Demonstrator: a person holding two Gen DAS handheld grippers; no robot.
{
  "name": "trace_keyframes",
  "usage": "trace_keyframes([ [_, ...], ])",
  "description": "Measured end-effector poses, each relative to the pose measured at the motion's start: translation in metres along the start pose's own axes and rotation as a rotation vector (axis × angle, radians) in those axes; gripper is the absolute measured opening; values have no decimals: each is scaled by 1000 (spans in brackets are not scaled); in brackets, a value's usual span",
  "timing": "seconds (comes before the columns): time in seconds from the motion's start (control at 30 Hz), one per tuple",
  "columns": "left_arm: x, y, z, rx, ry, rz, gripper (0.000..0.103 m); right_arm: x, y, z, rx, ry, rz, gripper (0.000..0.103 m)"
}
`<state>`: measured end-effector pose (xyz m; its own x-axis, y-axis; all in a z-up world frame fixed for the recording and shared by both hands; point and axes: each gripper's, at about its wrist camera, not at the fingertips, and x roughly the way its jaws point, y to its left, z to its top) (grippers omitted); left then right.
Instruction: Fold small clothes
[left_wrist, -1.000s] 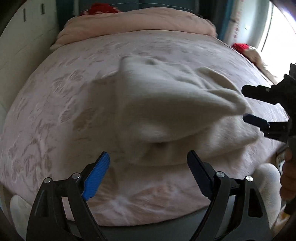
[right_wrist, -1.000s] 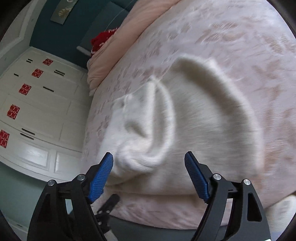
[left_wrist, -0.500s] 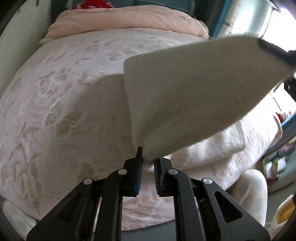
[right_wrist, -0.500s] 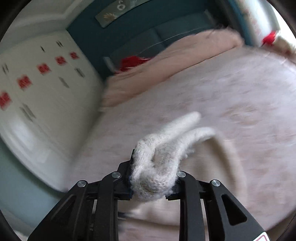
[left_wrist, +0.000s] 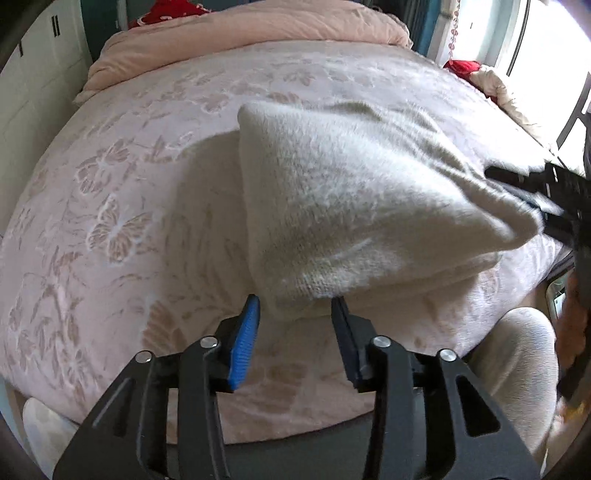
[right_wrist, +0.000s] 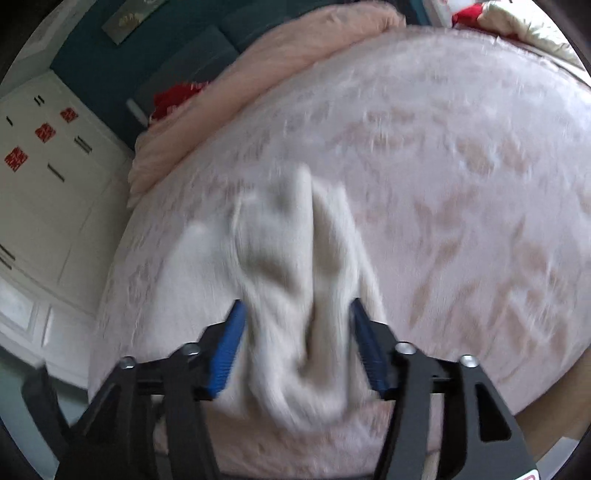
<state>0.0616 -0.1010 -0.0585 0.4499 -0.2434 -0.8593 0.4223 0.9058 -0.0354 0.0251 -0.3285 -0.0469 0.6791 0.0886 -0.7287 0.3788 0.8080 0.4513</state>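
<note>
A cream knitted garment (left_wrist: 354, 199) lies folded over on the pink floral bedspread (left_wrist: 110, 206). In the left wrist view my left gripper (left_wrist: 295, 332) is open, its blue pads either side of the garment's near corner, which sits between them. The right gripper (left_wrist: 532, 195) shows at the right edge, at the garment's other corner. In the right wrist view, which is blurred, my right gripper (right_wrist: 297, 343) has its jaws apart with bunched cream knit (right_wrist: 291, 280) between them.
A pink duvet (left_wrist: 251, 33) is rolled along the head of the bed, with red fabric (left_wrist: 173, 7) behind it. White wardrobe doors (right_wrist: 40, 177) stand at the left. A window (left_wrist: 546, 44) is at the right. The bed's front edge is just below my grippers.
Both grippers were shut on the garment's corners and held it up half a second ago. Now both have opened and the garment has come down onto the bed.
</note>
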Motion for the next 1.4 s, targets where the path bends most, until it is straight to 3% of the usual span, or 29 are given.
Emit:
trace_keyframes([
  [0.13, -15, -5, 1, 18, -39, 16, 54, 16, 9, 35, -29, -11, -23, 71],
  [0.27, -23, -8, 3, 17, -34, 16, 60, 71, 11, 45, -42, 138, -18, 68],
  [0.3, -24, -8, 4, 14, -32, 16, 60, 85, 11, 44, -44, 176, -13, 46],
  [0.33, -25, -7, 4, 13, -29, 20, 60, 91, 13, 43, -55, 193, -16, 16],
  [0.4, -26, -5, 5, 11, -20, 21, 60, 80, 21, 51, -78, 157, -6, 10],
  [0.47, -26, 0, 5, 0, -16, 17, 62, 39, 29, 66, -96, 31, 32, 9],
  [0.53, -23, 3, 4, -8, -8, 13, 64, 21, 27, 72, -111, -28, 28, 9],
  [0.57, -19, 5, 3, -17, -3, 17, 65, 24, 22, 71, -111, -21, -3, 9],
  [0.67, -9, 6, 1, -41, 27, 6, 65, 83, -6, 52, -141, 183, -142, 13],
  [0.7, -7, 7, 1, -47, 37, 5, 65, 89, -11, 43, -163, 191, -150, 13],
  [0.8, -10, 11, 2, -55, 29, 3, 65, 48, -4, 48, -98, 87, -107, 24],
  [0.93, -11, 16, 4, -72, 26, 8, 68, -11, 36, 40, -150, -19, -6, 24],
  [1.1, -21, 27, -5, -96, 40, 26, 69, -1, 118, -2, -329, 106, 156, 24],
  [1.17, -28, 36, -11, -110, 40, 40, 70, 27, 135, -20, -380, 186, 148, 23],
  [1.2, -31, 41, -14, -113, 36, 49, 70, 54, 136, -39, -405, 268, 119, 24],
  [1.27, -38, 52, -18, -121, 26, 81, 70, 90, 130, -69, -466, 366, 77, 17],
  [1.33, -44, 63, -21, -144, 15, 92, 71, 84, 126, -74, -437, 371, 88, 17],
  [1.4, -48, 73, -22, -172, 2, 95, 74, 63, 128, -56, -376, 333, 107, 16],
])
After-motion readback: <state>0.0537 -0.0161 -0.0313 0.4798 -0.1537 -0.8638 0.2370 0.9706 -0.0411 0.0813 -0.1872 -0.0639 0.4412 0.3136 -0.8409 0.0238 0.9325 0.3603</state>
